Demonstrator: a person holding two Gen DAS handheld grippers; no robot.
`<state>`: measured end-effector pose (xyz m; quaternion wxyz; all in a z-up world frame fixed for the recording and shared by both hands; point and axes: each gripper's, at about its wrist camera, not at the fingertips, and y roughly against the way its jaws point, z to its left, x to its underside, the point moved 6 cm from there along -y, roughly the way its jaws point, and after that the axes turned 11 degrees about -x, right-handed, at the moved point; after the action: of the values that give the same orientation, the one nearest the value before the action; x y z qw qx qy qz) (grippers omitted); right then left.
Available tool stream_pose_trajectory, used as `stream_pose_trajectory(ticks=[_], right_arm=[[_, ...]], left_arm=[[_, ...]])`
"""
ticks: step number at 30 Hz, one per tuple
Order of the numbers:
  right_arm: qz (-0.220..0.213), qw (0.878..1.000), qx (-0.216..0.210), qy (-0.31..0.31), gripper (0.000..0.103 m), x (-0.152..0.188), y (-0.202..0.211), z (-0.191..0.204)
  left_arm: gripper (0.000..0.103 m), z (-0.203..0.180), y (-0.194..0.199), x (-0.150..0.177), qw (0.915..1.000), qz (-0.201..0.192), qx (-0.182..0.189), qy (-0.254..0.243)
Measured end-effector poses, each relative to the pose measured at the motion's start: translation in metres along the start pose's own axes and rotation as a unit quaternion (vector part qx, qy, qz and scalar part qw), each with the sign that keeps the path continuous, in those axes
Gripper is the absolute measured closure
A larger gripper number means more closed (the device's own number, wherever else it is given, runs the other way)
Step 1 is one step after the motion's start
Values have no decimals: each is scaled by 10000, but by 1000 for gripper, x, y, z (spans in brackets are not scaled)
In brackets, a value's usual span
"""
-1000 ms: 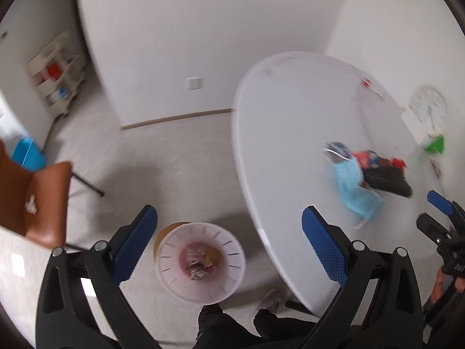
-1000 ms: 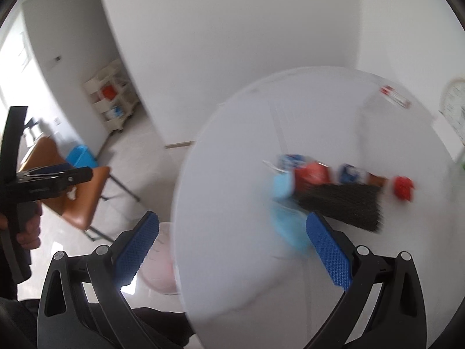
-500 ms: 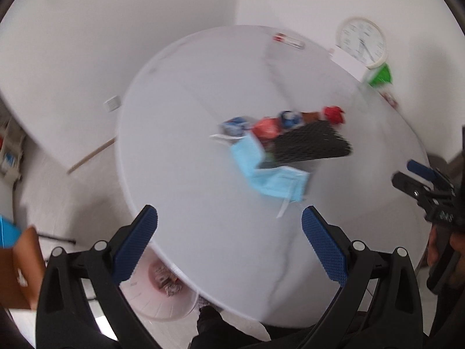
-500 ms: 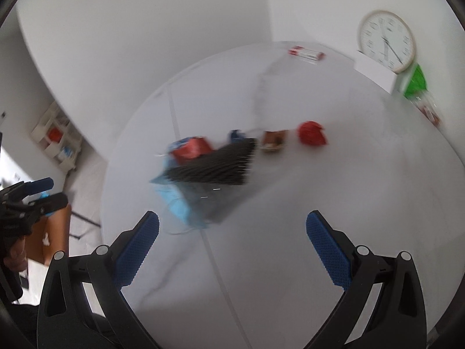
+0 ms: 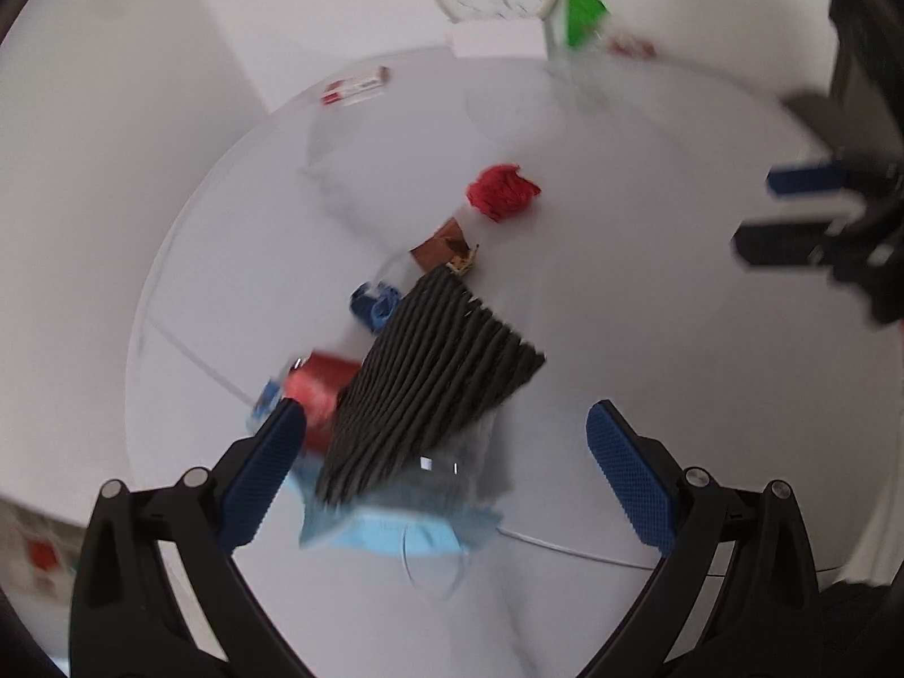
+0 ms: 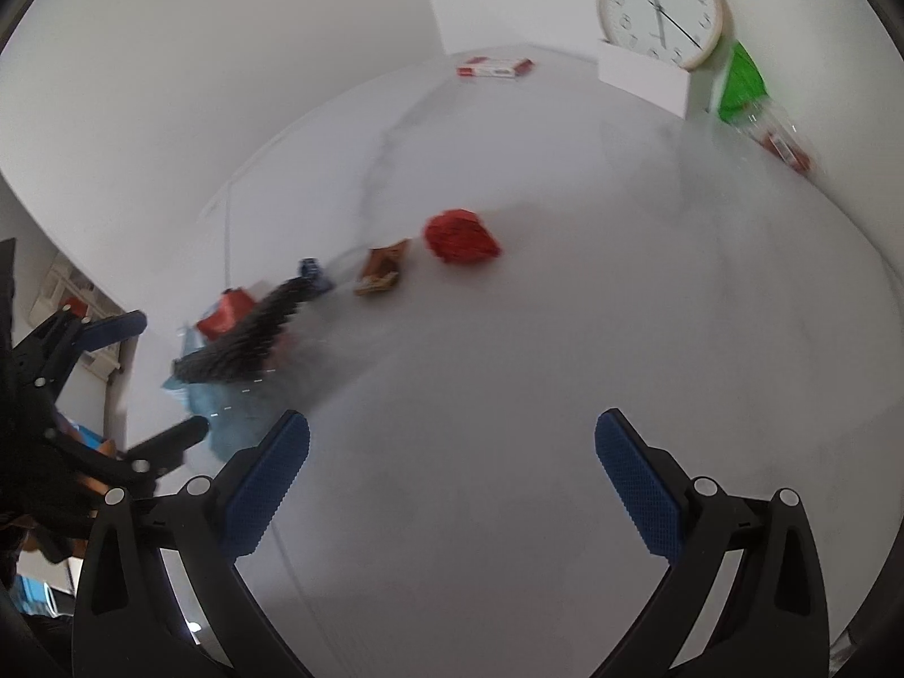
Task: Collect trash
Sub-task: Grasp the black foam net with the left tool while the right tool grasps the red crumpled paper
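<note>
Both the left gripper (image 5: 446, 452) and right gripper (image 6: 452, 457) are spread wide, empty — the black ribbed mesh sleeve (image 5: 435, 384) overlapping the pale-blue face mask (image 5: 395, 525) near the round white table's (image 6: 565, 339) left edge risks a snagged, partial grab.

Bright, even indoor light; motion blur smears the trash pile (image 5: 429, 373) toward 9 o'clock, and fisheye bending darkens every rim

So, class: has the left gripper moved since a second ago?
Yes. The left gripper swung from the floor bin toward the black mesh piece on the table.
</note>
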<state>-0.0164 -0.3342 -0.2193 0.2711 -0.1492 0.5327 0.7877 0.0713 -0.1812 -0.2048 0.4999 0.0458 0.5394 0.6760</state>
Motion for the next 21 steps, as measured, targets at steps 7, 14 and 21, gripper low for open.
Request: stream_pose_trajectory(ticks=[7,14,21], right_arm=[[115,9992,-157,-362,3,-1,-16,-38],[138,9987,-424,-254,3,-23,-43,-44],[198,9974,-520,456,12,-87,-115,-36]], left_arm=[[53,-6,-34,-13,9984,319,87,-454],[80,23,-40,-27,9974,525,412,281],[83,70,-32,-35,9937,399,279,1009]])
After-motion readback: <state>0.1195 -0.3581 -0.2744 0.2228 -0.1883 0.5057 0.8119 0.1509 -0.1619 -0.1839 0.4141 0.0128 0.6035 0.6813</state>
